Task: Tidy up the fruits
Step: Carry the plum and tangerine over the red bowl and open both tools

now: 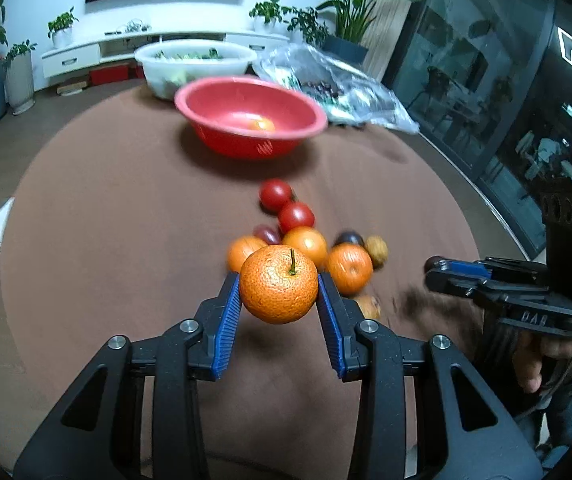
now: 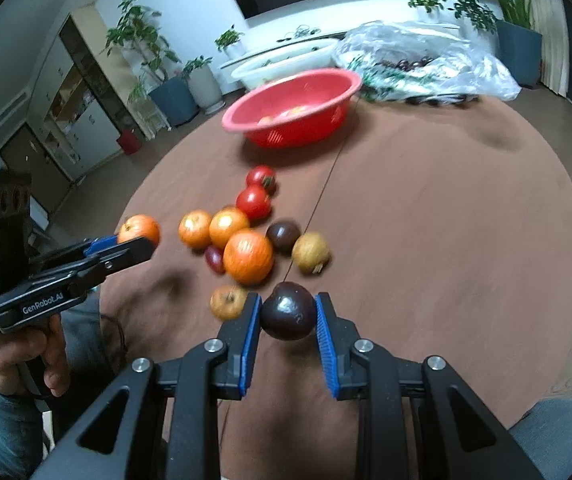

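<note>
My left gripper (image 1: pixel 278 294) is shut on an orange tangerine (image 1: pixel 278 285) and holds it above the brown table. My right gripper (image 2: pixel 288 312) is shut on a dark purple plum (image 2: pixel 288 311), also lifted. A pile of fruit lies ahead: several tangerines (image 2: pixel 248 256), two red tomatoes (image 2: pixel 253 201), a dark plum (image 2: pixel 283 236) and brownish fruits (image 2: pixel 310 252). A red bowl (image 1: pixel 246 98) stands farther back with fruit inside (image 1: pixel 261 125); it also shows in the right wrist view (image 2: pixel 325 80). The right gripper shows at the right of the left wrist view (image 1: pixel 437 270).
A white basin (image 1: pixel 194 60) with greens stands behind the red bowl. A clear plastic bag (image 2: pixel 417 60) with dark fruit lies at the table's far right. The round table (image 2: pixel 465 220) is covered in brown cloth. Potted plants and a TV cabinet stand beyond.
</note>
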### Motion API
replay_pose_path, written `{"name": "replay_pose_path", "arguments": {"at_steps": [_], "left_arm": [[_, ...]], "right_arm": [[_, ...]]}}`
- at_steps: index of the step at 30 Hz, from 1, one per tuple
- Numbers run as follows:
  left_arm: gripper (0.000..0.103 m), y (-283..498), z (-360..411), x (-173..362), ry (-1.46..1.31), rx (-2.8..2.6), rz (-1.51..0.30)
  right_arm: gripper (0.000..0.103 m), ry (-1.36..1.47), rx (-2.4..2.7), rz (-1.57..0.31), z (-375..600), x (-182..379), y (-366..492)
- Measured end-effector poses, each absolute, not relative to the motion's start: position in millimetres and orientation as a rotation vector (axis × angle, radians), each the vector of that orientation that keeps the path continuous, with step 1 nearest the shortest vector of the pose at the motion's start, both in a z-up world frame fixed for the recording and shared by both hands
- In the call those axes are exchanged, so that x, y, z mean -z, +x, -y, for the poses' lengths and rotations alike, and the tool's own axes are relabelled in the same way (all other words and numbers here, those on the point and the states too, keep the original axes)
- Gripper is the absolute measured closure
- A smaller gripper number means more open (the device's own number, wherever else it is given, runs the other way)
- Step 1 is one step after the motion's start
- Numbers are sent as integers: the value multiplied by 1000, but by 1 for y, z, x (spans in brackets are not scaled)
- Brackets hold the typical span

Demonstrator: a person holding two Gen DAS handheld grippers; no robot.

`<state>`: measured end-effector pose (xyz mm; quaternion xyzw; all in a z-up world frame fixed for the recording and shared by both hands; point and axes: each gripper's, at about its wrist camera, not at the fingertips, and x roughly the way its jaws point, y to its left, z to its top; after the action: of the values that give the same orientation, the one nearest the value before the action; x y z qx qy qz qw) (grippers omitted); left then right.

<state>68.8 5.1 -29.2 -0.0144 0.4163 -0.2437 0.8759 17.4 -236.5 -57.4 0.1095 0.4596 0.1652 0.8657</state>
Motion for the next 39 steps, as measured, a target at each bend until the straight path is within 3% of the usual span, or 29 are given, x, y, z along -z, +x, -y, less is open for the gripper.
{"name": "replay_pose_path", "arguments": {"at_steps": [10,16,25,39], "left_arm": [[68,145,-1,-29,45,481,-764],[68,210,19,-35,90,460,-776],[67,269,59,11,177,475,-878],[67,282,71,46,225,479,-919]], "right_arm": [[73,254,-324,-809,256,-17,78],[73,266,-371,-791,241,-40,140],[73,303,-344,-942,218,5,245],[73,276,-288,-1081,196,63,303]]}}
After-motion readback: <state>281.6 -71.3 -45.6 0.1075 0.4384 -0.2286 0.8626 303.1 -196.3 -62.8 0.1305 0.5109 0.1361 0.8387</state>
